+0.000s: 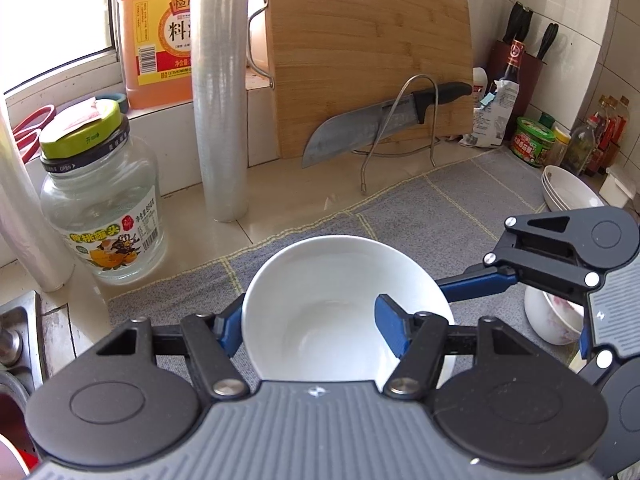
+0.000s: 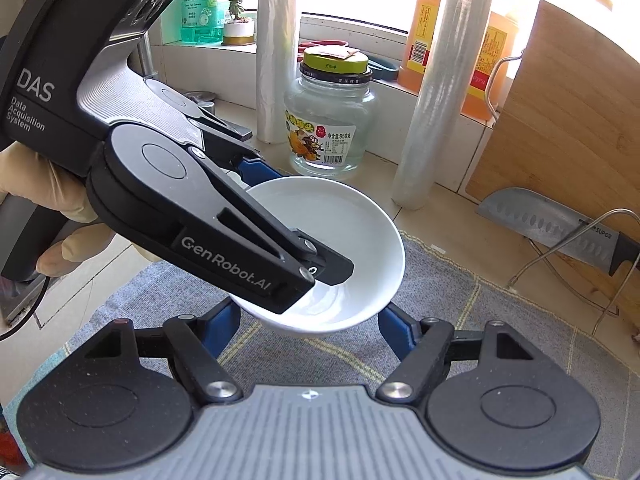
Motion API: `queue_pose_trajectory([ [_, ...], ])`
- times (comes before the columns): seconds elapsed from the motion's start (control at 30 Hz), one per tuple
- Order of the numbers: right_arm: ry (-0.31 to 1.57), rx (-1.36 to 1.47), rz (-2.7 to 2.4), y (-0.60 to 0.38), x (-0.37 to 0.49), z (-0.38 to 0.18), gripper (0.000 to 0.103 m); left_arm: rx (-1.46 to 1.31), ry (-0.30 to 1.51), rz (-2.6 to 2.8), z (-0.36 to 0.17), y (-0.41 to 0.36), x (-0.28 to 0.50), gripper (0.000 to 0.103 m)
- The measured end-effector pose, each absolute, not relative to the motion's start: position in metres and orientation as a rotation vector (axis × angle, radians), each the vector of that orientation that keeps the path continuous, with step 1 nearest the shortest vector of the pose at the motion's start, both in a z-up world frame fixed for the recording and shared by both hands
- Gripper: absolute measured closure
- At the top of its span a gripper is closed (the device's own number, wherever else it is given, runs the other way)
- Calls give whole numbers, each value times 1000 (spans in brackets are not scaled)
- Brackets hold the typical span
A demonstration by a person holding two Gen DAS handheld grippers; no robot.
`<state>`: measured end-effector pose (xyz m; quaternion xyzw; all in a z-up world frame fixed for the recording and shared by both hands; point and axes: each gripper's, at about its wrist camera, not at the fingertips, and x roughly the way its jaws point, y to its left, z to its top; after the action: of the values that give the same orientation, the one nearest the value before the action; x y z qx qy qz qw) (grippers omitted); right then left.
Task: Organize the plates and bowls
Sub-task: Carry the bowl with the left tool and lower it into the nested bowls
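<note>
The left gripper (image 1: pixel 310 324) pinches a white bowl (image 1: pixel 332 300): one blue finger (image 1: pixel 230 328) lies on the outside of the bowl's left wall, the other blue finger (image 1: pixel 390 326) on the inside of its right wall, so the jaws close across the wall and rim. In the right wrist view the same bowl (image 2: pixel 344 224) is tilted and off the grey mat (image 2: pixel 460 304), which covers the near part of the desk (image 1: pixel 280 200). A gloved hand (image 2: pixel 56 216) holds that gripper's handle.

The right gripper (image 2: pixel 310 328) has its jaws spread on either side of the bowl's underside; its blue fingers (image 2: pixel 394 332) are close to the base, but whether they touch it I cannot tell.

At the mat's right edge a patterned bowl (image 1: pixel 554 316) stands partly hidden behind the right gripper (image 1: pixel 560 252). Further back, near the desk's right edge, are stacked white dishes (image 1: pixel 570 192).

At the back of the desk a cutting board (image 1: pixel 360 52) leans against the wall with a knife (image 1: pixel 360 128) resting in a wire rack (image 1: pixel 400 120) in front of it. To the left stand a roll of wrap (image 1: pixel 220 92) and a glass jar (image 1: pixel 102 200) with a green lid; an orange bottle (image 1: pixel 156 36) sits on the sill behind them.
</note>
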<state>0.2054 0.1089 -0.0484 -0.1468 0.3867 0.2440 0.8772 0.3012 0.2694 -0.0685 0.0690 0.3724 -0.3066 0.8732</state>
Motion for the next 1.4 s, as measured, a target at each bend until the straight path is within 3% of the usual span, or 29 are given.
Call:
queue_pose_trajectory([
  [0.73, 784, -253, 521, 44, 144, -9, 23, 172, 725, -670, -29, 214, 238, 35],
  [1.4, 765, -225, 391, -47, 105, 5, 23, 233, 679, -818, -13, 117, 214, 35],
])
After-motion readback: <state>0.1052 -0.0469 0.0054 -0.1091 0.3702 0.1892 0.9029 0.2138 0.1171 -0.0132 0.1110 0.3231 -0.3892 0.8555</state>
